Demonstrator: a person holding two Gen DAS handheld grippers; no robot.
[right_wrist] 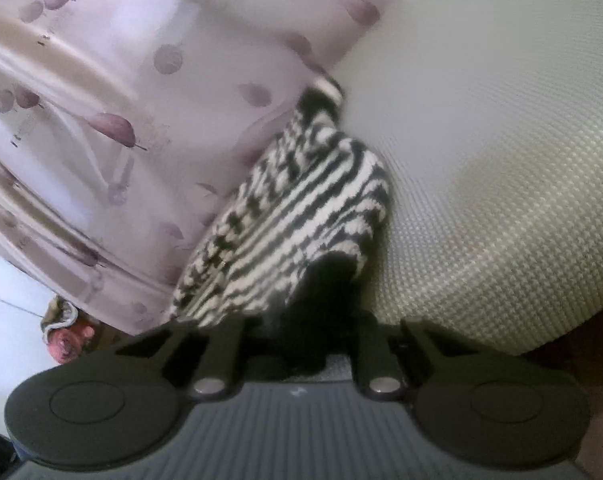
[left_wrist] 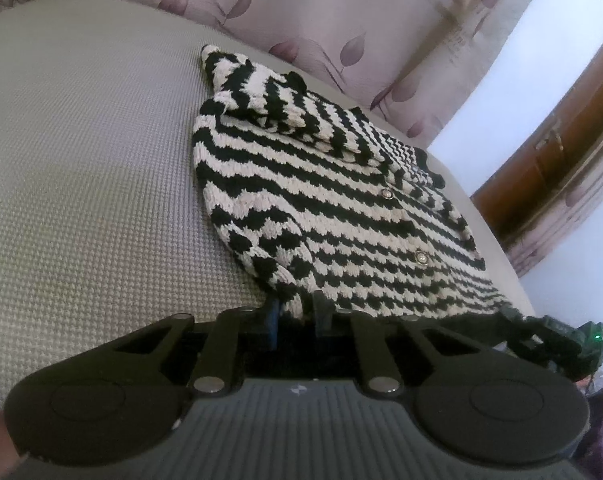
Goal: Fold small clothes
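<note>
Grey mattress [left_wrist: 81, 168] bears one striped cardigan [left_wrist: 325, 208], apparently pinched by two grippers.

Right tongs [right_wrist: 313, 320] buried under blurred sweater [right_wrist: 301, 208] — grip state hidden.

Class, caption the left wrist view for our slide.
Left gripper grips the striped cardigan's near edge on a grey mattress.

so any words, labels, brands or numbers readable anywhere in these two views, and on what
No text can be read with certainty.
Pink leaf-print curtain: faint printed lettering beside the leaves, perhaps "love", too small and blurred to be sure.
Left gripper grey ribbed body: a tiny pale mark, a logo rather than letters, not legible.
Right gripper: the same small mark, blurred.
Black-and-cream striped knitted cardigan: no label showing, only round buttons.
</note>
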